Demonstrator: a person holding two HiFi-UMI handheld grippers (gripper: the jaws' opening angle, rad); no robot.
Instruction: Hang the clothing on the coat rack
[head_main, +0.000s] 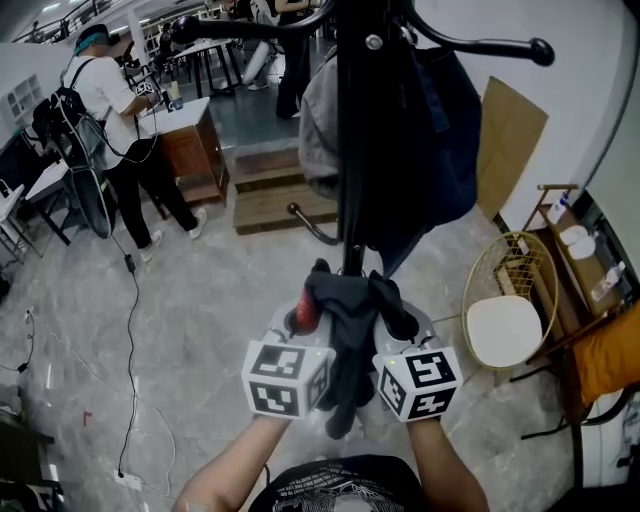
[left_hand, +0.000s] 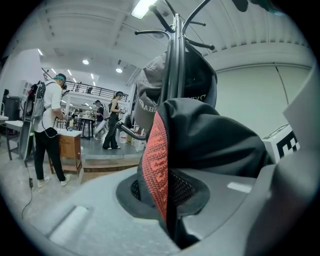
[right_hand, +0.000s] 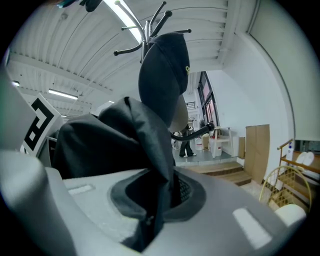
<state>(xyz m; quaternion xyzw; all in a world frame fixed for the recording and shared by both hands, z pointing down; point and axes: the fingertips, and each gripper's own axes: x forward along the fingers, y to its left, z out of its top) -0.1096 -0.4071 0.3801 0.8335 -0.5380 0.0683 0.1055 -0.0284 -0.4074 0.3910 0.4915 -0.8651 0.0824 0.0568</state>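
**Garment** (head_main: 350, 320): dark, thin cloth, bunched between the two tools just in front of the coat rack (head_main: 350, 150) pole and below its upper hooks. Judged light, limp and somewhat slick. It is likely to sag and slide off unless a collar, a loop or a thick fold goes over a hook.

**Left gripper** (head_main: 300, 318): jaws pinch a fold of the garment.

**Right gripper** (head_main: 400, 328): jaws likewise clamped on the cloth. The two separate holds look suited to spreading an opening.

**Views:**
- The left gripper view shows a red patterned strip (left_hand: 156, 160) at the pinch; the head view shows only a sliver of it.
- The right gripper view shows a cap (right_hand: 162, 80) hung high on the rack.
- Only the head view shows the hanging jacket (head_main: 440, 130) and a free lower hook (head_main: 310, 225).
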